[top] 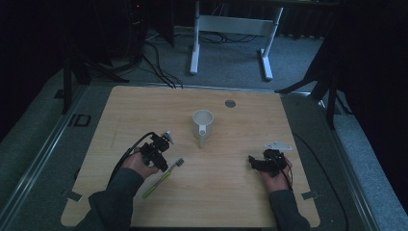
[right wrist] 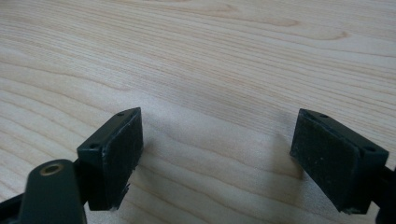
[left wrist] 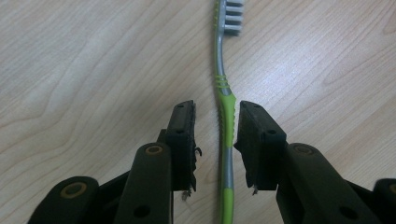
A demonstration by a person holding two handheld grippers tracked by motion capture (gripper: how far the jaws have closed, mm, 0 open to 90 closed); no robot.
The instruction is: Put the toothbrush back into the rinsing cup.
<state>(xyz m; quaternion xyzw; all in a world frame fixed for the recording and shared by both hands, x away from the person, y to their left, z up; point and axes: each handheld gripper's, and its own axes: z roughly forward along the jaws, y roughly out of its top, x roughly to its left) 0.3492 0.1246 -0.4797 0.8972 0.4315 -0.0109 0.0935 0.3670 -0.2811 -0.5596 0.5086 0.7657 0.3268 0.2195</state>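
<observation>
Two hands hold grippers over the wooden bench (top: 231,192). The left gripper (left wrist: 215,140) has its fingers (left wrist: 183,135) on each side of the green toothbrush (left wrist: 226,126), which lies flat on the bench; one finger looks just beside the handle, not squeezing. The right gripper (right wrist: 217,154) is wide open over bare wood. A white mug (top: 202,122) stands farther back.

A pale wooden table (top: 231,202) carries a white mug (top: 202,126) and a green toothbrush (top: 163,178).
</observation>
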